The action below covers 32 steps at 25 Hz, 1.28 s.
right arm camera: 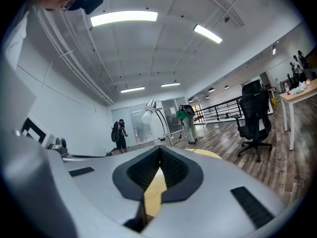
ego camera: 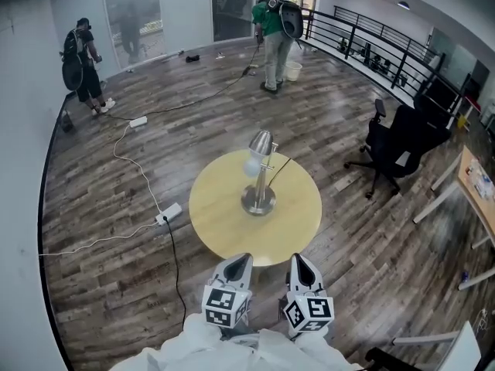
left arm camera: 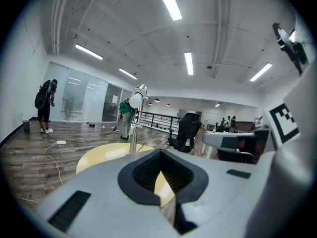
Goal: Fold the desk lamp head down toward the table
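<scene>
The left tool [ego camera: 239, 261] and right tool [ego camera: 299, 261] point forward side by side, jaws together and empty.

Left gripper view: lamp [left arm camera: 132, 133] base hidden behind left gripper [left arm camera: 161, 157]; table [left arm camera: 99, 155] mostly covered too. Right gripper view: same base behind right gripper [right arm camera: 159, 155]. Head view: sleeves [ego camera: 232, 350] cut by bottom edge, desk [ego camera: 478, 182] cut at right, cable [ego camera: 77, 244] runs off left. Far people [left arm camera: 227, 124] at right of left gripper view too small to tell apart.

L gripper [left arm camera: 161, 155] jaws shut, empty; lamp [left arm camera: 134, 119] upright on round table [left arm camera: 99, 156] ahead.
</scene>
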### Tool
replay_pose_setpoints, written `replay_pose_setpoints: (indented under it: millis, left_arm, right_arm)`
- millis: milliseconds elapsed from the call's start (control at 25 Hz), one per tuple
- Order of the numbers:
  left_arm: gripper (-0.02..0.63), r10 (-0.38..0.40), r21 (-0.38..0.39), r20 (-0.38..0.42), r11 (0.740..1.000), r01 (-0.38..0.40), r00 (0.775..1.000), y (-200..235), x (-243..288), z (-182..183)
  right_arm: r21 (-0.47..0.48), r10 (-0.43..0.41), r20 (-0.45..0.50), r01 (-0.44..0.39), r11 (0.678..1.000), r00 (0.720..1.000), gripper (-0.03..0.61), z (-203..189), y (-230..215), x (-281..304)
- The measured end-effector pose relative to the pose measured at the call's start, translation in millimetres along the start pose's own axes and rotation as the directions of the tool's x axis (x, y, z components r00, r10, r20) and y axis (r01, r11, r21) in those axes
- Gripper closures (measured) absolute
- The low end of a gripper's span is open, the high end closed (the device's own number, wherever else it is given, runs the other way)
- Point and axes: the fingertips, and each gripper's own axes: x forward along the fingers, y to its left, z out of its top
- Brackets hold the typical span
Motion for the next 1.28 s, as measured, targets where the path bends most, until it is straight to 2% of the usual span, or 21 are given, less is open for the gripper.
replay_pose_setpoints:
  millis: [400,600,840,1000,1120,1240,1280]
  left_arm:
    - [0.615,-0.017,0.004,-0.045,1.000,0.017,0.999,49.2,64.9,15.0]
    - [0.615,-0.028,0.032,-0.049,0.999,0.029,0.998,71.1,101.0,24.0]
    - [0.615,-0.015,0.012,-0.060,1.000,0.016,0.998,89.3,130.6,28.8]
    - [0.615,0.004,0.015,-0.066,1.000,-0.003,0.998,93.1,140.4,36.1]
    - [0.615,0.055,0.031,-0.076,0.998,-0.053,0.996,106.6,141.4,37.1]
    - [0.615,0.130,0.038,-0.078,0.991,-0.128,0.988,127.5,139.4,44.4]
    - [0.615,0.147,0.037,-0.080,0.989,-0.145,0.986,132.5,138.6,47.1]
  right_arm:
    - [0.011,-0.015,-0.012,0.015,1.000,1.000,0.566,8.8,-21.4,91.5]
    - [0.017,-0.024,-0.001,0.024,1.000,1.000,0.566,12.2,-32.1,129.6]
    - [0.021,-0.022,-0.047,0.023,1.000,0.999,0.566,3.4,-47.4,157.6]
    - [0.004,0.044,-0.081,-0.044,0.999,0.996,0.566,-1.5,-55.7,180.9]
    - [-0.002,0.123,-0.120,-0.124,0.992,0.985,0.566,-17.1,-61.6,204.5]
    - [-0.087,0.219,-0.164,-0.236,0.968,0.962,0.560,-29.2,-61.3,244.2]
    - [-0.124,0.245,-0.178,-0.268,0.955,0.953,0.532,-32.3,-60.7,259.5]
